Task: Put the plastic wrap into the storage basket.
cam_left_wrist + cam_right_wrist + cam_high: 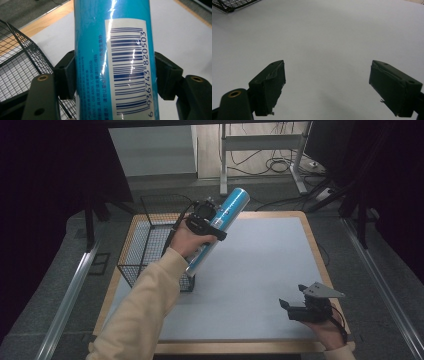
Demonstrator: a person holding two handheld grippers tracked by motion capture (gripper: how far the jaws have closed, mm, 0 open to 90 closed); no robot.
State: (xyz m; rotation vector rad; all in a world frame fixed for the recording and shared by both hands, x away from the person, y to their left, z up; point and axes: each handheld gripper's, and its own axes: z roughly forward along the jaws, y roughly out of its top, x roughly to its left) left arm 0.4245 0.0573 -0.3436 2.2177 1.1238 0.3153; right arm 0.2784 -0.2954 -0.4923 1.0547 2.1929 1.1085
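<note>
A long blue cylindrical can [224,220] with a white barcode label [128,72] is held tilted above the table, its top toward the far side. My left gripper [206,222] is shut on the blue can [100,37], one black pad on each side of its body. The can's lower end hangs beside the near right corner of a black wire basket [150,240]. My right gripper [292,307] rests low over the white table top [260,260] at the near right, its jaws wide open with nothing between them [327,85].
The wire basket [17,57] stands on the table's left side, partly over the wooden border [112,285]. A corner of the basket [232,5] lies far from my right gripper. Beyond the table are a desk frame [260,150] and floor cables.
</note>
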